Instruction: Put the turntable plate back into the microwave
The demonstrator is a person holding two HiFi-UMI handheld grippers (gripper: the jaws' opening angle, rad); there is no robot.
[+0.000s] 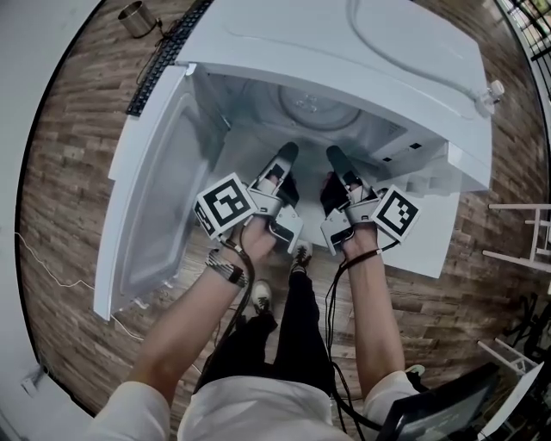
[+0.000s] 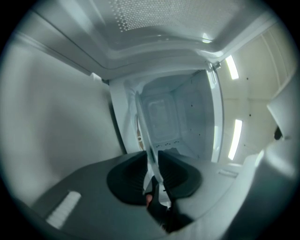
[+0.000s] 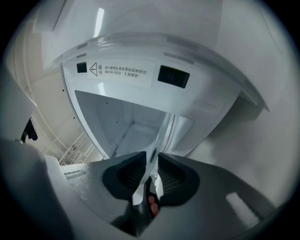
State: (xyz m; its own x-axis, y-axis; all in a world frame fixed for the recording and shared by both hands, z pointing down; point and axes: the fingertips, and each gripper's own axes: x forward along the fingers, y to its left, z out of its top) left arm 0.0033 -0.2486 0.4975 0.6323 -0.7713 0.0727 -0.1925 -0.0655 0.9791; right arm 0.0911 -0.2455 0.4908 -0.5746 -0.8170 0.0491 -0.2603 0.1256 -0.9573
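The white microwave (image 1: 413, 52) stands with its door (image 1: 164, 181) swung open to the left. The clear glass turntable plate (image 1: 317, 110) lies level inside the cavity, its near rim toward me. My left gripper (image 1: 287, 153) and right gripper (image 1: 334, 155) reach level into the opening side by side, each at that rim. In the left gripper view the thin glass edge (image 2: 144, 129) runs between the black pads (image 2: 129, 176), which are shut on it. The right gripper view shows the same: the plate's edge (image 3: 161, 136) is pinched between that gripper's (image 3: 151, 164) pads.
A black keyboard (image 1: 168, 56) and a metal cup (image 1: 135, 17) lie at the upper left on the wood surface. A white rack (image 1: 521, 232) stands at the right. The cavity walls (image 2: 164, 117) are close on both sides. The person's legs and shoes (image 1: 258, 297) are below.
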